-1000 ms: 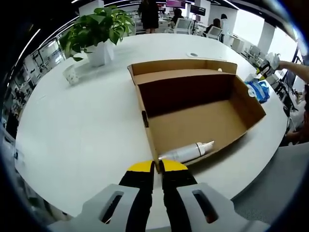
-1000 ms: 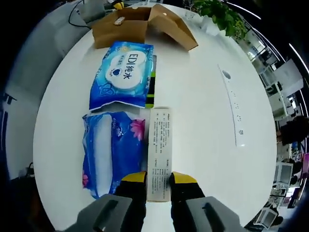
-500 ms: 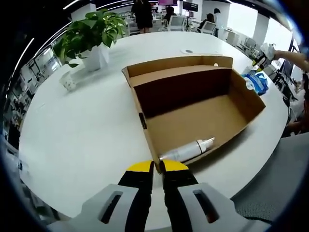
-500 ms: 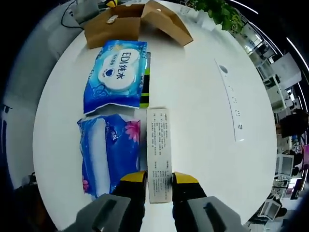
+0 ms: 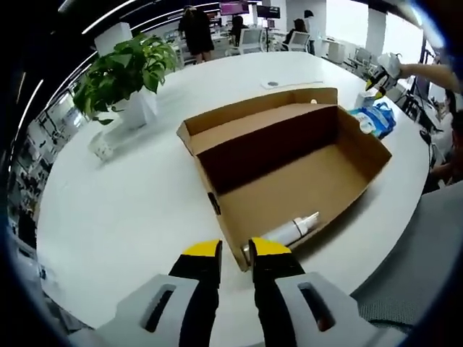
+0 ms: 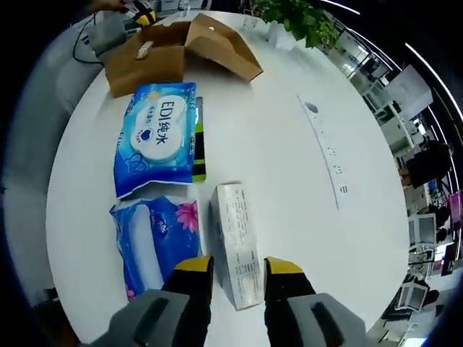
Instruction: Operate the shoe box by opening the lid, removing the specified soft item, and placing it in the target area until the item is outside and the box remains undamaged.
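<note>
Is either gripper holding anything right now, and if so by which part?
Nothing is held. The left gripper is open, its fingers either side of the shoe box corner wall. The right gripper is open around the white carton, which lies on the table.

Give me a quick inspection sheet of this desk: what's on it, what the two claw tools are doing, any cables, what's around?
Surface: round white table, with a long strip set into its top.
Job's things: brown cardboard box lies open; a white tube rests inside along the near wall.
Clutter: light-blue wipes pack, darker blue tissue pack, long white carton, a green-edged flat item under the wipes pack.
Grippers: left gripper open, jaws either side of the box's near corner; right gripper open, jaws astride the white carton's near end.
Cables: a dark cable beyond the table's far edge.
Surroundings: potted plant on the table; open office, desks, people standing.
</note>
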